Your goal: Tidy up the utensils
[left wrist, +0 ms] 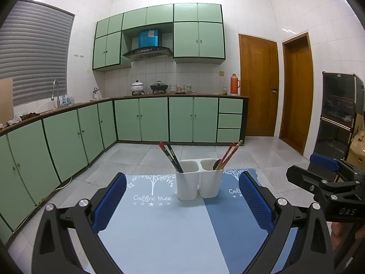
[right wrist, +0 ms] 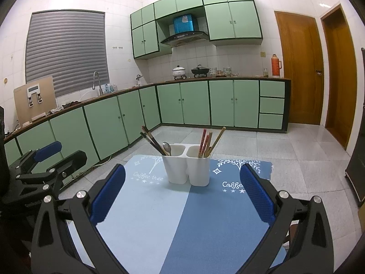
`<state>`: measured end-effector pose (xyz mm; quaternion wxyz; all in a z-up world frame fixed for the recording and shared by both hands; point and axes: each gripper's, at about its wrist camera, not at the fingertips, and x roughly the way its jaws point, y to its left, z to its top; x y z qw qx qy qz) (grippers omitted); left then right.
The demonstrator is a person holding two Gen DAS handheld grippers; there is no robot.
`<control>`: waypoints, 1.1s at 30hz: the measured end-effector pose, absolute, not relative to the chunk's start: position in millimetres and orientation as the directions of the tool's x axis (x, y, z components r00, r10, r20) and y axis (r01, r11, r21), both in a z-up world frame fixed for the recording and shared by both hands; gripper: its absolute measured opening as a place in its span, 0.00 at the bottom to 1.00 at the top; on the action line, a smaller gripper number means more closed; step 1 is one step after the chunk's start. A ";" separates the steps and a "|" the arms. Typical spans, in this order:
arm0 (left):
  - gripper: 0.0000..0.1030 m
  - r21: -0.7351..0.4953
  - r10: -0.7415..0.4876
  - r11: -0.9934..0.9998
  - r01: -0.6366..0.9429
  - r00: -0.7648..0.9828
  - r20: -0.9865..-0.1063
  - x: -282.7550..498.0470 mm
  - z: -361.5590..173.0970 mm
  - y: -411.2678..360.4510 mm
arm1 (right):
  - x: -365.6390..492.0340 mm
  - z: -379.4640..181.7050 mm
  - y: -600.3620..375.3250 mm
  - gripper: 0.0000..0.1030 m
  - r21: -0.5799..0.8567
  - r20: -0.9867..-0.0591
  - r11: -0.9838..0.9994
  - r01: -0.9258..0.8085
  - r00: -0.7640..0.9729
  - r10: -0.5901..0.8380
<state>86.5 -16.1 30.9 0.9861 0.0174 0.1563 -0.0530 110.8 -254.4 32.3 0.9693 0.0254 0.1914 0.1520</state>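
Note:
A white two-compartment utensil holder [left wrist: 198, 180] [right wrist: 188, 167] stands on the far part of a blue two-tone mat [left wrist: 164, 228] [right wrist: 182, 217]. Its left compartment holds dark chopsticks [left wrist: 172, 156] [right wrist: 151, 140] and a metal spoon [right wrist: 167, 148]. Its right compartment holds red and wooden chopsticks [left wrist: 228, 155] [right wrist: 208, 141]. My left gripper [left wrist: 182, 201] is open and empty, well short of the holder. My right gripper [right wrist: 182, 191] is open and empty, also short of it. Each gripper shows at the edge of the other's view.
The mat covers a table; its far edge lies just behind the holder. Beyond are a tiled floor, green kitchen cabinets [left wrist: 141, 118], two wooden doors [left wrist: 259, 86] and a dark cabinet [left wrist: 337, 114] at right.

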 end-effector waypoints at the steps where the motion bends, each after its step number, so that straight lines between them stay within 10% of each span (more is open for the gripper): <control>1: 0.94 0.018 -0.099 0.994 0.110 0.946 -0.309 86.4 31.0 -16.5 | 111.0 32.5 -254.4 0.95 0.106 -0.363 0.953 -0.284 0.881 0.303; 33: 0.94 0.010 -0.094 0.995 0.101 0.950 -0.297 81.2 37.2 -12.5 | 111.4 37.1 -254.3 0.95 0.096 -0.356 0.952 -0.291 0.883 0.306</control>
